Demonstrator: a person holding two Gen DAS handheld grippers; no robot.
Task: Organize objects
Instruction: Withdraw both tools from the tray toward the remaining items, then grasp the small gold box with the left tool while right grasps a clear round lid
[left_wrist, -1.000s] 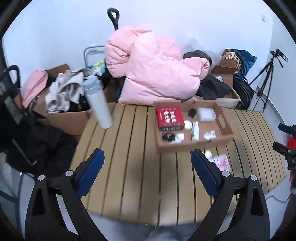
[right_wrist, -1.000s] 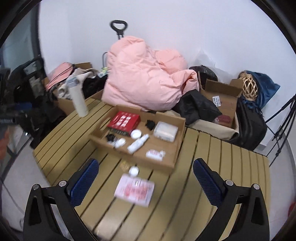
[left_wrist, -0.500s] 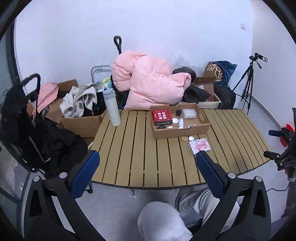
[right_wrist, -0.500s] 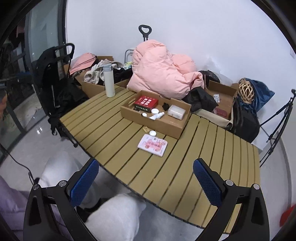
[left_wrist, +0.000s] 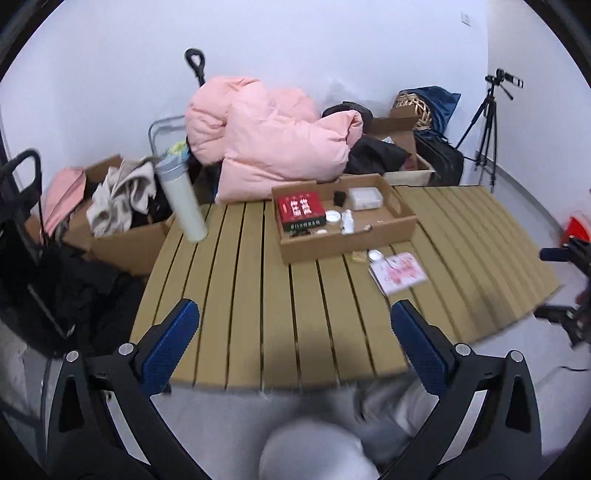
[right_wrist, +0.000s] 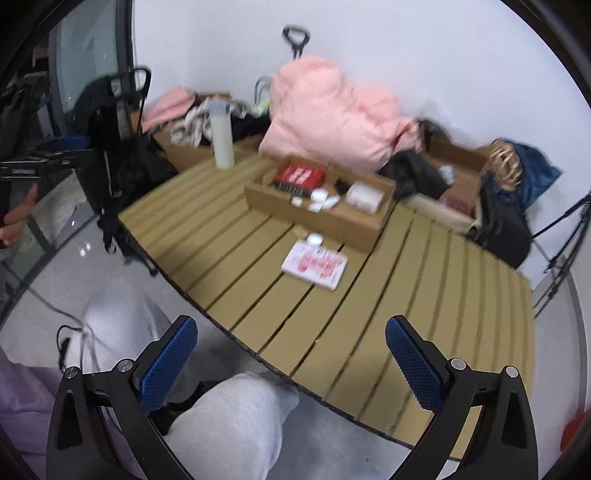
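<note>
A shallow cardboard box (left_wrist: 347, 240) (right_wrist: 332, 218) stands on the slatted wooden table (left_wrist: 258, 295) (right_wrist: 424, 295). It holds a red box (left_wrist: 301, 210) (right_wrist: 299, 175), a clear plastic case (left_wrist: 364, 197) and small white items. In front of it on the table lie a pink and white packet (left_wrist: 399, 273) (right_wrist: 314, 264) and a small white round lid (left_wrist: 375, 254) (right_wrist: 314, 239). My left gripper (left_wrist: 295, 345) is open and empty over the table's near edge. My right gripper (right_wrist: 291, 354) is open and empty, off the near edge above my knee.
A white bottle (left_wrist: 183, 199) (right_wrist: 221, 134) stands at the table's far left. A pink duvet (left_wrist: 273, 136) and boxes of clothes (left_wrist: 122, 221) lie behind. A tripod (left_wrist: 487, 125) stands at the right. My grey-trousered legs (right_wrist: 229, 424) are below the near edge.
Both grippers pulled back from the table and are now closer to it than half a second ago. Both stayed open and empty. The objects have not moved.
</note>
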